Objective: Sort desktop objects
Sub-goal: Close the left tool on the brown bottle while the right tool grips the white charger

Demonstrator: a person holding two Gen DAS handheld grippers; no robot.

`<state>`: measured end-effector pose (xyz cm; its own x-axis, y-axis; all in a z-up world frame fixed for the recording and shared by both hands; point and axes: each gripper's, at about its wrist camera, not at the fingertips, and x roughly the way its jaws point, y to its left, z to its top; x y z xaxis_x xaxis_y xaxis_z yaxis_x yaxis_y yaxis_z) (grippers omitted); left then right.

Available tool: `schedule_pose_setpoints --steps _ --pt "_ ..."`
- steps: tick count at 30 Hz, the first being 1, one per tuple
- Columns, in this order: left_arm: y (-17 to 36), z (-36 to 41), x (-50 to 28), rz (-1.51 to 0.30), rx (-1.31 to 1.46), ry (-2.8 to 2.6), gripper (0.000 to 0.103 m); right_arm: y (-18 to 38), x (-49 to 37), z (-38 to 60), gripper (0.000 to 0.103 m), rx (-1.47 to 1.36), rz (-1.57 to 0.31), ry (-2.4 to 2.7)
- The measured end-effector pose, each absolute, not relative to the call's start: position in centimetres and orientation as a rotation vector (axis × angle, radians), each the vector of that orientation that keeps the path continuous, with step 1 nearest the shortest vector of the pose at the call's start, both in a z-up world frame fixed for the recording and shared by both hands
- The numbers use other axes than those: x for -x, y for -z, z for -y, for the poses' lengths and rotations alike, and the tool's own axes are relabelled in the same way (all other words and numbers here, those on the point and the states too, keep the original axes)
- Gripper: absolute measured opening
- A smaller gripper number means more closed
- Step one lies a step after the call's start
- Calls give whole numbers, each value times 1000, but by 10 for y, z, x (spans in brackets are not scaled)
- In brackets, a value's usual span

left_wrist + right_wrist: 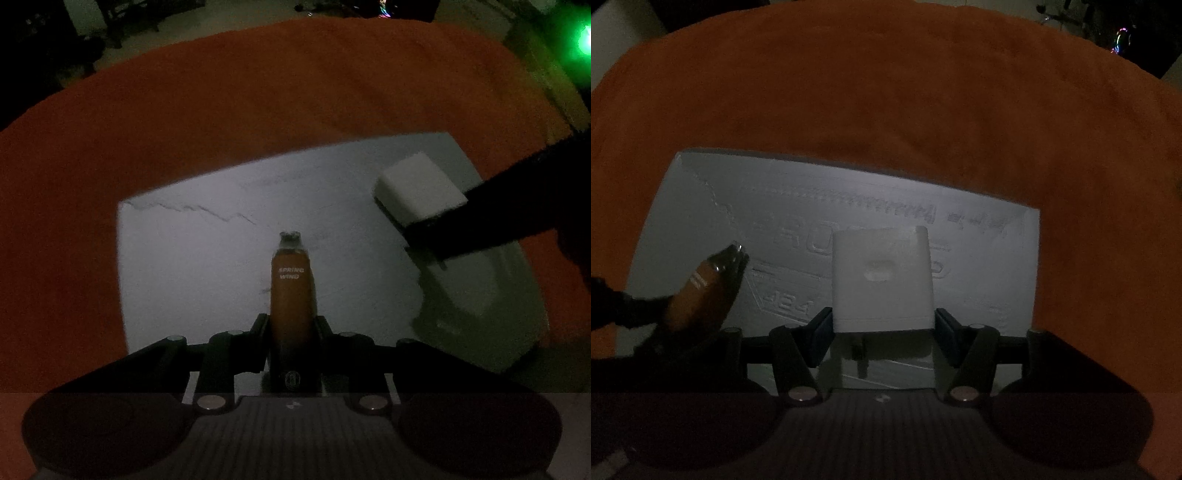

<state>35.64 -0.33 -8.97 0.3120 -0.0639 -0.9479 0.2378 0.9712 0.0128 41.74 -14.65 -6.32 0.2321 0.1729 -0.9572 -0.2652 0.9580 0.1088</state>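
In the left wrist view my left gripper [291,325] is shut on a slim orange bottle [292,291] with white lettering and a clear cap, held over a white foam board [207,266]. At the right of that view the right gripper's dark finger crosses a white block [417,192]. In the right wrist view my right gripper [882,328] is shut on the white block [882,273], its blue pads pressing on both sides above the white foam board [701,206]. The orange bottle [701,291] shows at the lower left, held by the other gripper.
The foam board, with embossed lettering, lies on an orange cloth [258,92] that covers the table [923,92]. Dark room and furniture lie beyond the cloth's far edge. A green light [585,40] glows at the top right.
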Motion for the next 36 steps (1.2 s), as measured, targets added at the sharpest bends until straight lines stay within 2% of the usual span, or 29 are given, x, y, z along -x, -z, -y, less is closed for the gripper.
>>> schedule_pose_setpoints --steps 27,36 --pt "83 -17 -361 -1214 8 176 21 51 -411 156 59 72 -1302 -324" --pt "103 -8 -357 -1261 -28 177 21 70 -411 146 59 121 -1339 -316"
